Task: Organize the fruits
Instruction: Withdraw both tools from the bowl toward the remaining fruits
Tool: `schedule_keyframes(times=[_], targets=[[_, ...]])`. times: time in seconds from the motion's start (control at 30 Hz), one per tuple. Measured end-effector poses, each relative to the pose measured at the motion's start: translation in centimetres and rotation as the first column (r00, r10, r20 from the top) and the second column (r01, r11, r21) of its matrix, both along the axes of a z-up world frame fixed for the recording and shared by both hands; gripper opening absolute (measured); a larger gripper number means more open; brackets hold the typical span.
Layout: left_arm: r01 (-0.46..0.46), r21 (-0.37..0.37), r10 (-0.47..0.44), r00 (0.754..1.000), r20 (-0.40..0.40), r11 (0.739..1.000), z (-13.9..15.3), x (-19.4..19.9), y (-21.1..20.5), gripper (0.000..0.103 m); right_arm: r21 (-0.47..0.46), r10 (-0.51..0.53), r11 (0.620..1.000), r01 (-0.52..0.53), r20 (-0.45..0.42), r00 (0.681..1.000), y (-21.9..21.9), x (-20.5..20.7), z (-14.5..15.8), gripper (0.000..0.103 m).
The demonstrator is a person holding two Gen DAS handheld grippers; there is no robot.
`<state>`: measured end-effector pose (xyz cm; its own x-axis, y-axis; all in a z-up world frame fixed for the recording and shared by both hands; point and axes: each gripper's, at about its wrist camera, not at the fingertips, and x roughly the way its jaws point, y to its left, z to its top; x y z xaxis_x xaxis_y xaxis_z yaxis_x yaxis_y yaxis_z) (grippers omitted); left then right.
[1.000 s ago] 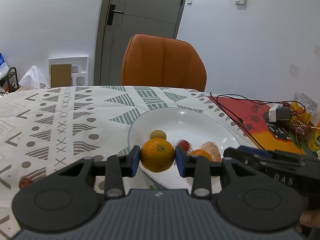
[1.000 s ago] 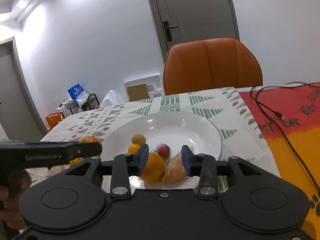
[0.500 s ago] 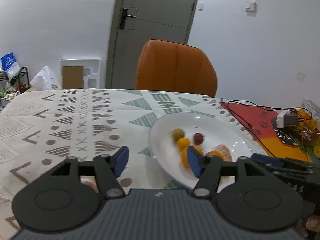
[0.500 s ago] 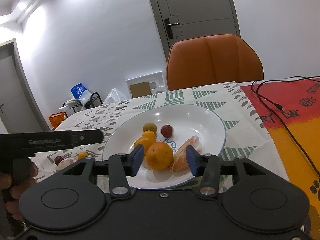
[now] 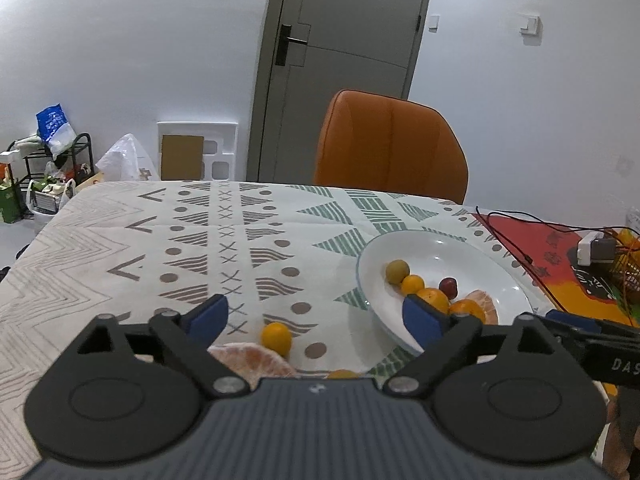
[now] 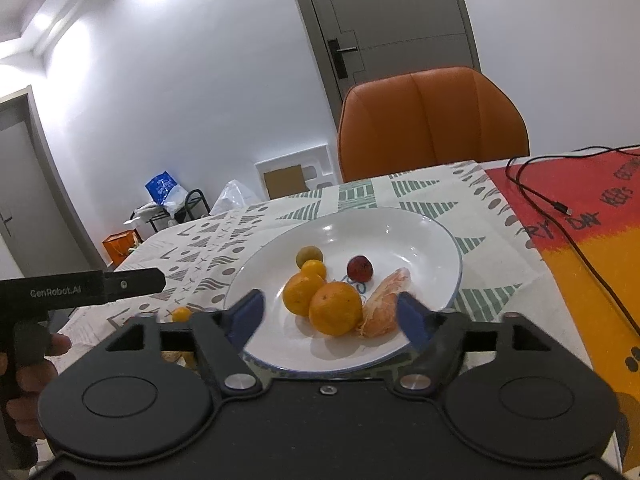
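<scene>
A white plate point(image 6: 424, 236) on the patterned tablecloth holds two oranges point(image 6: 335, 308), a small kumquat point(image 6: 313, 269), a greenish fruit point(image 6: 309, 255), a red fruit point(image 6: 360, 268) and a peeled tangerine piece point(image 6: 386, 308). The plate also shows in the left wrist view point(image 5: 460, 256). My left gripper point(image 5: 316, 316) is open and empty, left of the plate, over a small kumquat point(image 5: 276, 335) and a peeled tangerine point(image 5: 252, 360) on the cloth. My right gripper point(image 6: 330, 314) is open and empty at the plate's near rim.
An orange chair point(image 5: 390, 148) stands behind the table. A red-and-orange mat point(image 6: 592, 216) with a black cable point(image 6: 560, 208) lies right of the plate. A white adapter point(image 5: 592, 248) and wires sit at the far right. Bags and a rack point(image 5: 52, 160) are on the floor at left.
My left gripper let go of the orange onto the plate, opened wide and moved left over the loose fruit. My right gripper opened wider and pulled back from the plate.
</scene>
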<state>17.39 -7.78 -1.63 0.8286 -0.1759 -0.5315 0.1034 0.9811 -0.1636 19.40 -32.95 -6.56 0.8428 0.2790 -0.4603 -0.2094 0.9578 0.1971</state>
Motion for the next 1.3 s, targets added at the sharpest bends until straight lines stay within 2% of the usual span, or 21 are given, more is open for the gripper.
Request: schedule_keyframes(times=[0.27,0.53,0.67,0.77,0.93,1.1,1.3], targets=[[-0.034,0.002,0.034,0.999,-0.02,0.999,0.0,-1.3,1.8,0.099,-0.005,0.028,1.0,-0.028,0.008,1.0,1.0,-1.1,0.7,0.095],[-0.049,-0.009,0.049,0.999,-0.021,0.999,0.0,-2.7,4.0,0.099,-0.008,0.074,0.997,-0.074,0.005,0.997,2.8,-1.9,1.0,0.096],[-0.057,-0.041,0.056,0.998,-0.014,0.998,-0.1,-3.4,5.4,0.102,-0.01,0.095,0.995,-0.095,-0.005,0.995,3.8,-2.0,0.9,0.1],[-0.063,-0.034,0.063,0.998,-0.013,0.997,-0.4,-3.8,6.0,0.103,-0.012,0.109,0.994,-0.109,-0.002,0.994,4.5,-2.3,0.9,0.102],[-0.061,-0.055,0.06,0.998,-0.022,0.997,-1.0,-4.4,7.0,0.103,-0.021,0.135,0.991,-0.136,-0.011,0.991,5.7,-2.4,0.8,0.102],[-0.055,-0.044,0.055,0.998,-0.017,0.997,-1.3,-4.9,7.6,0.103,-0.035,0.162,0.986,-0.162,-0.011,0.987,6.8,-2.7,0.5,0.102],[-0.057,-0.042,0.056,0.998,-0.012,0.997,-1.6,-5.2,8.0,0.103,-0.052,0.192,0.98,-0.192,-0.019,0.981,7.9,-2.9,0.1,0.088]])
